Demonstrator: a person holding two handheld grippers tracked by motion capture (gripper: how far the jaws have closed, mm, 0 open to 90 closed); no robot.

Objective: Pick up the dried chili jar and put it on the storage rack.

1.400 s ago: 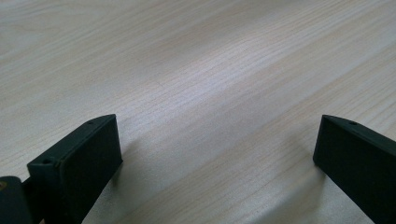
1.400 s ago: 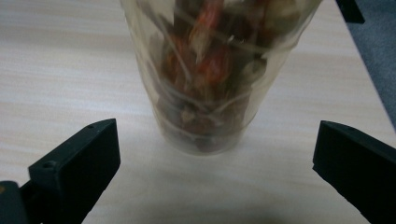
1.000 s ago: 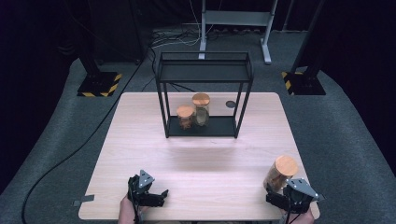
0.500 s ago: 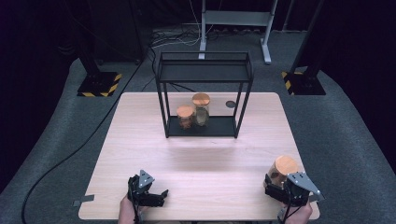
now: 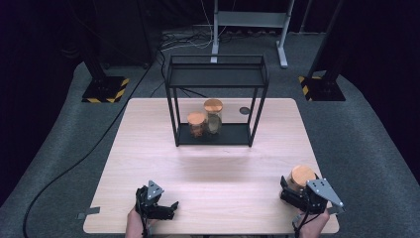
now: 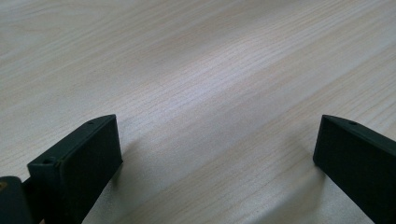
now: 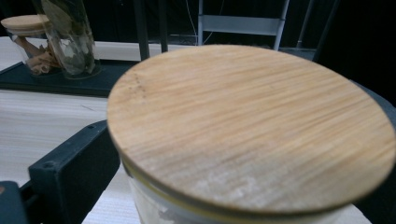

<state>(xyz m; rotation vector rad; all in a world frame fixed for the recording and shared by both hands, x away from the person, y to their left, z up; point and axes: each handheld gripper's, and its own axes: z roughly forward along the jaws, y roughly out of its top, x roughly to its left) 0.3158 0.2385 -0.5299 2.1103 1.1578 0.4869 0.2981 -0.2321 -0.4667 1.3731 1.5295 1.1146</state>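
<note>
Three jars: one (image 5: 301, 177) in the right claw (image 5: 293, 191), two (image 5: 196, 124) (image 5: 213, 115) far ahead on one shelf (image 5: 216, 78).

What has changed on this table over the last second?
The right gripper, shut on the wooden-lidded jar, has drawn slightly back toward the person at the table's near right corner. The left gripper stays open and empty, and the two jars remain on the black rack.

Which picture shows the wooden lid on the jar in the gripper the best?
The right gripper view: the wooden lid is close up, its grain clear, on the jar between the right gripper's jaws. The high view shows that lid small, from above. The left gripper view looks at bare table.
</note>
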